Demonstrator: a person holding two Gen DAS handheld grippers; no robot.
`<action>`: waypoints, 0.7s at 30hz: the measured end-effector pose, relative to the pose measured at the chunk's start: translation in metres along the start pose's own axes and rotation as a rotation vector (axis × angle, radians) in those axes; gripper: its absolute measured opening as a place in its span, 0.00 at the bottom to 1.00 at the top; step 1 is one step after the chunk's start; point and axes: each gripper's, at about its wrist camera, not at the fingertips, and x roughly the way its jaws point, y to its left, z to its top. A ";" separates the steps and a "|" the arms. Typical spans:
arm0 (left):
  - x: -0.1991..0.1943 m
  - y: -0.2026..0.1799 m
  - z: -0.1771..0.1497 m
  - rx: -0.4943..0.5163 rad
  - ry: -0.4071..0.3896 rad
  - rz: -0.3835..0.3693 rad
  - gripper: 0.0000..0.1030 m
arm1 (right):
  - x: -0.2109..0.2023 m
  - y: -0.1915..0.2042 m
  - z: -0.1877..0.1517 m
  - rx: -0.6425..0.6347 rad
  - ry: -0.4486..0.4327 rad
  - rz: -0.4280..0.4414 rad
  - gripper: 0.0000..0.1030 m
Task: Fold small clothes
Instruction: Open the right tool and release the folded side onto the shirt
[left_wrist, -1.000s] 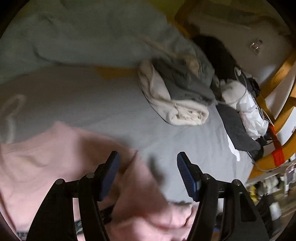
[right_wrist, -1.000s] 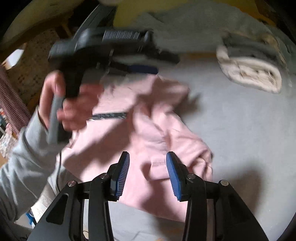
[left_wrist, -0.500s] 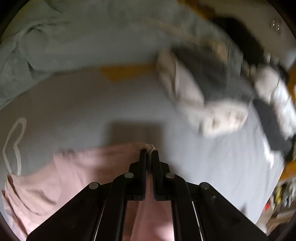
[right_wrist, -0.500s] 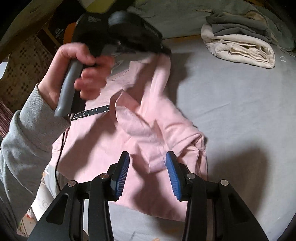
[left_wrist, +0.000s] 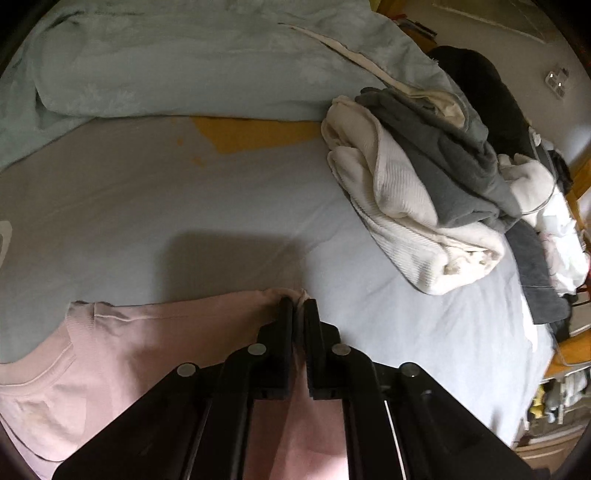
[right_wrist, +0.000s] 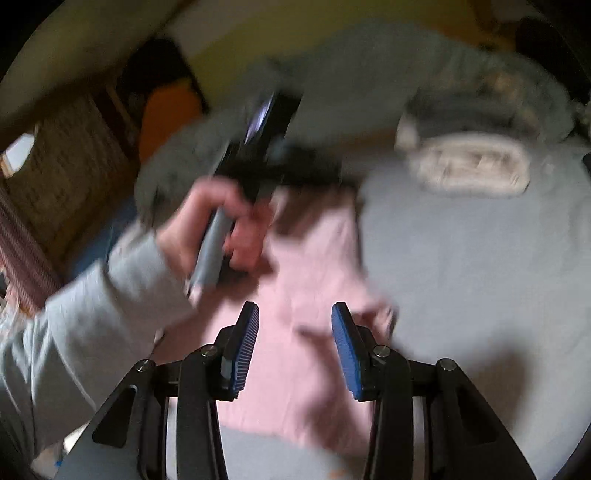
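A small pink sweatshirt (left_wrist: 122, 354) lies on the grey-blue bed sheet (left_wrist: 184, 192). My left gripper (left_wrist: 298, 306) is shut on a bunched edge of the pink sweatshirt near its top corner. In the blurred right wrist view the pink sweatshirt (right_wrist: 314, 266) lies spread on the sheet, and my left gripper (right_wrist: 347, 177) shows held by a hand at its far edge. My right gripper (right_wrist: 293, 325) is open and empty, hovering above the near part of the sweatshirt.
A pile of cream and grey folded clothes (left_wrist: 424, 192) sits to the right on the bed; it also shows in the right wrist view (right_wrist: 469, 162). A pale green duvet (left_wrist: 184, 62) lies along the back. Dark and white clothes (left_wrist: 546, 229) crowd the right edge.
My left gripper closed on the pink sweatshirt's edge and has kept hold of it. My right gripper stayed open above the sweatshirt; its view is now blurred by motion.
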 end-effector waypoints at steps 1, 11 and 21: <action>-0.003 0.002 0.002 -0.007 0.007 -0.006 0.08 | 0.001 0.000 0.005 -0.004 -0.017 -0.015 0.28; -0.032 0.007 -0.002 -0.023 -0.039 0.143 0.60 | 0.055 0.002 -0.020 -0.050 0.234 -0.159 0.13; -0.086 -0.010 -0.073 0.051 -0.138 0.230 0.60 | 0.013 -0.006 -0.010 -0.041 0.043 -0.087 0.14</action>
